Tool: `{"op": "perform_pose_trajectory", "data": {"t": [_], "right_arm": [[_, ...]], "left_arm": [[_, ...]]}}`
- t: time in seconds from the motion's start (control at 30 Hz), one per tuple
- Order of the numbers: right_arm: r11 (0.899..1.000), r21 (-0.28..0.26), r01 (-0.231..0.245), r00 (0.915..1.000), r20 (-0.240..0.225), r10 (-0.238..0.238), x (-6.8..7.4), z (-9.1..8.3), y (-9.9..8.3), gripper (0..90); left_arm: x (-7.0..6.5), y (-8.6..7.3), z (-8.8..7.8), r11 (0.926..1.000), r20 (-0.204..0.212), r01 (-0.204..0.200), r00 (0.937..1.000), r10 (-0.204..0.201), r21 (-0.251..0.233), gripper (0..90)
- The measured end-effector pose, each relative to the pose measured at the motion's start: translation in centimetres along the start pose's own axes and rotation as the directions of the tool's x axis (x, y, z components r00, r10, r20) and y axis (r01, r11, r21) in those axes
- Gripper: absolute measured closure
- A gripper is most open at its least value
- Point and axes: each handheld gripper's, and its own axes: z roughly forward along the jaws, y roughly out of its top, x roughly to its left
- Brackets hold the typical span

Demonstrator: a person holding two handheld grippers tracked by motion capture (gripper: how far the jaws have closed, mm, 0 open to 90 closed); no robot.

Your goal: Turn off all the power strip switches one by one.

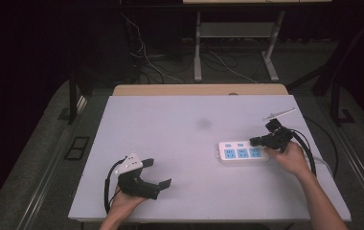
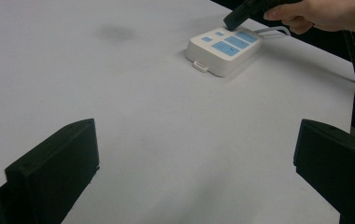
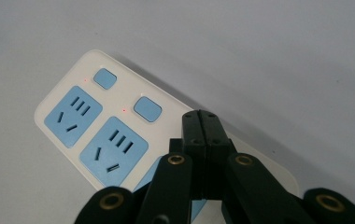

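Two tongs at work: right tongs [image 3: 202,122] pressed tight together, nothing between the jaws, tip poised over the white power strip [image 1: 242,152] at its right-hand end, apparently aimed at a switch button there; whether touching cannot be told. Left tongs [image 1: 158,173] spread wide, holding nothing, resting near the front left of the worktop [image 1: 180,129], well apart from the strip. Probably a button-press in hand: best done with the closed tip kept square over the button, pushed straight down, gently enough not to skid the light strip across the smooth surface; steadying with the idle left tongs worth considering. Counted: one power strip, lying at the right side of the worktop; three blue sockets in the high view; two blue buttons [image 3: 147,108] and two tiny red lights visible in the right gripper view, any third hidden behind the jaws; one syringe-like object [image 1: 279,113] beyond the strip.
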Motion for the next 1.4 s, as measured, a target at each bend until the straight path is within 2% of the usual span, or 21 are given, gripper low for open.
{"op": "perform_pose_trajectory", "data": {"t": [0.03,0.1,0.13,0.2,0.33,0.47,0.6,0.63,0.83,1.1,1.4], "right_arm": [[1.000,0.003,0.020,0.9997,0.017,-0.020,0.3,0.0,0.0,90.0],[1.000,0.000,0.021,0.9996,0.020,-0.021,0.3,0.0,0.0,90.0],[1.000,0.002,0.008,1.0000,-0.005,-0.008,0.2,0.0,-0.1,90.0],[1.000,0.000,0.001,1.0000,-0.005,-0.001,0.3,0.0,-0.1,90.0],[0.999,0.011,0.050,0.9980,0.039,-0.050,0.9,0.1,0.1,90.0],[0.999,0.011,0.038,0.9988,0.029,-0.039,0.8,0.1,0.1,90.0],[0.998,-0.005,0.055,0.9982,0.025,-0.055,0.8,-0.3,0.2,90.0],[0.998,0.007,0.061,0.9974,0.039,-0.062,0.9,-0.4,0.2,90.0],[0.998,0.022,0.056,0.9970,0.052,-0.057,0.6,-0.8,0.0,90.0],[0.999,0.004,0.048,0.9986,0.024,-0.048,0.7,-1.6,0.2,90.0],[0.997,-0.019,0.080,0.9968,-0.003,-0.080,1.9,-3.1,1.5,90.0]], "left_arm": [[0.0,0.0,0.0,1.0000,0.000,0.000,1.0000,0.000,0.000,0.0],[0.1,0.0,0.0,1.0000,-0.001,-0.001,1.0000,0.001,0.001,0.0],[0.1,0.0,0.0,1.0000,-0.001,-0.001,1.0000,0.001,0.002,0.0],[0.1,0.0,0.0,1.0000,0.000,0.000,1.0000,0.000,0.002,0.0],[0.0,0.0,0.0,1.0000,0.002,0.000,1.0000,0.000,0.001,0.0],[0.1,0.0,-0.1,1.0000,0.001,0.003,1.0000,-0.003,-0.002,0.0],[0.1,0.0,-0.1,1.0000,0.001,0.004,1.0000,-0.004,-0.003,0.0],[0.1,0.0,-0.1,1.0000,0.001,0.004,1.0000,-0.004,-0.003,0.0],[0.1,0.0,0.0,1.0000,0.003,0.002,1.0000,-0.002,0.000,0.0],[0.1,0.0,0.0,1.0000,0.002,0.005,1.0000,-0.005,-0.004,0.0],[0.1,0.0,0.0,1.0000,0.006,0.005,1.0000,-0.005,-0.006,0.0]]}}
